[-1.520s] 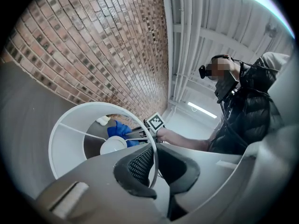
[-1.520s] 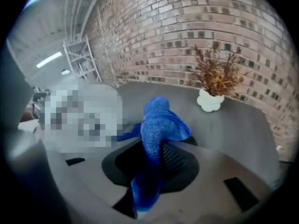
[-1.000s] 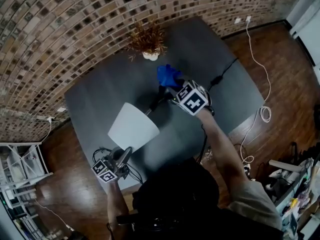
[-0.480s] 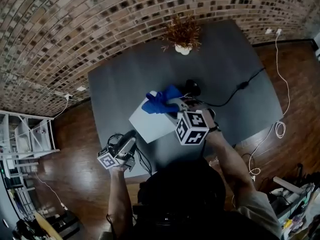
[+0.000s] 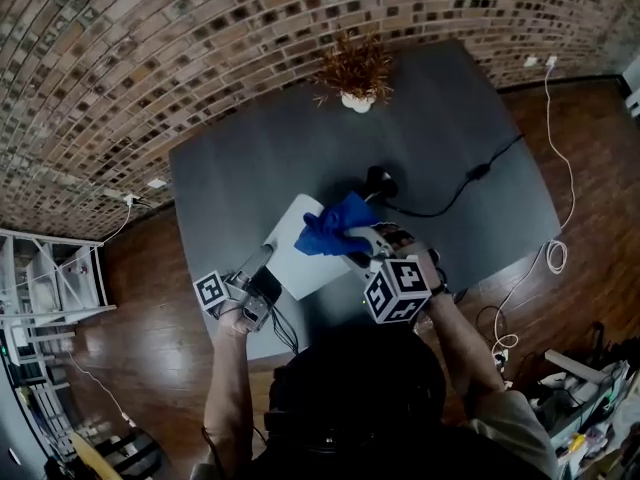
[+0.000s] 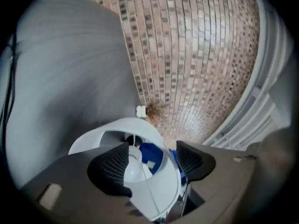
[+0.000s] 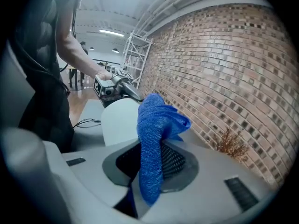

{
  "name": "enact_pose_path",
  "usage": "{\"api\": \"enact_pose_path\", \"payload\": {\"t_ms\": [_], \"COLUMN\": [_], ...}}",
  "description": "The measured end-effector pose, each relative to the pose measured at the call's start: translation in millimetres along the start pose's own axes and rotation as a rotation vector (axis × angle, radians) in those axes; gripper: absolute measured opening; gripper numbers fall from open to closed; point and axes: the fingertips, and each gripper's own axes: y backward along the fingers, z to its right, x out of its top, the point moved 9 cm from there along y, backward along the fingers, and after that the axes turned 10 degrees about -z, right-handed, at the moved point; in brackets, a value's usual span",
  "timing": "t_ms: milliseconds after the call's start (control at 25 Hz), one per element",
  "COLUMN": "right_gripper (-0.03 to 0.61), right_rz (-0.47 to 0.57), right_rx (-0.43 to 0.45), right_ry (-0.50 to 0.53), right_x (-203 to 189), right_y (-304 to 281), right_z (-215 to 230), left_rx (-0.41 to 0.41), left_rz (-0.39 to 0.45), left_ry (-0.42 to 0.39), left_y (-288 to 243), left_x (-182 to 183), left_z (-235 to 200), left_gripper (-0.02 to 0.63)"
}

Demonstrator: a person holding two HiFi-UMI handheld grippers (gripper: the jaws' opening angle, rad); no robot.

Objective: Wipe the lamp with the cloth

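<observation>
The lamp's white shade (image 5: 296,260) leans toward me over the dark table (image 5: 240,168), and its black base (image 5: 378,180) stands further back. My left gripper (image 5: 262,274) is at the shade's open end. Its jaws are opening with the shade's rim (image 6: 174,171) between them, and the pads are clear of it. The left gripper view looks into the shade at the bulb (image 6: 135,164). My right gripper (image 5: 362,240) is shut on the blue cloth (image 5: 335,226), which lies against the shade's upper side. In the right gripper view the cloth (image 7: 152,139) hangs out of the jaws before the shade (image 7: 119,120).
A potted dried plant (image 5: 355,73) stands at the table's far edge by the brick wall. A black cable (image 5: 470,173) runs from the lamp base across the table to the right. A white cable (image 5: 550,248) lies on the wooden floor. A white shelf rack (image 5: 50,278) stands at left.
The left gripper's jaws have opened off the shade's rim and the gripper has rolled. The right gripper carried the cloth from the lamp's stem onto the shade, toward me.
</observation>
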Motion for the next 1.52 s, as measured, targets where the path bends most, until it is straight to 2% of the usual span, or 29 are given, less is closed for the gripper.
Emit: {"api": "enact_pose_path", "payload": {"t_ms": [80,120,200,320,400,480,560,600,640,720,840,920,960,1040,1160,1280,1320,1440,1520], "right_gripper": [0.087,0.087,0.087,0.087,0.087,0.087,0.087,0.087,0.087,0.087,0.087,0.087,0.087,0.087,0.087,0.087,0.087,0.087,0.087], "right_rz": [-0.001,-0.002,-0.005,0.037,0.158,0.280,0.313,0.299,0.274,0.219,0.194,0.212,0.198,0.119,0.010,-0.060,-0.060,-0.115,-0.189], "right_rx": [-0.003,-0.002,0.012,0.083,0.127,0.088,-0.003,-0.025,-0.018,0.087,0.413,0.595,0.618,0.552,0.372,0.158,0.133,0.144,0.092], "right_ry": [0.000,0.002,0.004,-0.068,-0.267,-0.580,-0.855,-0.932,-0.961,-0.937,-0.915,-0.984,-1.024,-1.054,-1.061,-0.985,-0.928,-0.771,-0.773], "right_x": [0,0,-4,-18,-37,-73,-114,-126,-132,-124,-91,-78,-79,-92,-121,-138,-135,-127,-141], "right_y": [-1,-1,-1,3,14,31,39,37,28,-5,-69,-98,-104,-102,-84,-59,-56,-68,-69], "right_z": [-1,-3,-8,-16,-11,8,31,40,45,45,31,21,20,26,41,59,61,55,54], "left_rx": [-0.017,-0.014,0.009,0.038,0.033,0.019,-0.004,-0.013,-0.018,-0.031,-0.044,-0.038,-0.031,-0.020,-0.008,-0.006,-0.005,0.000,0.000], "left_rz": [0.100,0.121,0.112,0.069,0.019,-0.050,-0.101,-0.115,-0.125,-0.139,-0.151,-0.150,-0.151,-0.168,-0.186,-0.192,-0.196,-0.203,-0.211], "left_ry": [0.050,0.037,-0.057,-0.297,-0.455,-0.587,-0.694,-0.735,-0.767,-0.821,-0.887,-0.924,-0.943,-0.992,-1.038,-1.049,-1.056,-1.077,-1.088], "left_y": [-1,-1,-4,-12,-16,-15,-11,-8,-5,-2,-3,-2,-1,-1,-6,-8,-9,-6,-6], "left_x": [8,11,16,23,25,21,14,10,7,-2,-13,-18,-20,-25,-29,-28,-29,-32,-34], "left_z": [-2,-1,4,18,25,28,30,29,26,20,18,19,20,22,24,25,25,24,24], "left_gripper": [0.232,0.213,0.204,0.194,0.187,0.186,0.183,0.183,0.181,0.181,0.181,0.182,0.181,0.181,0.179,0.178,0.177,0.177,0.176]}}
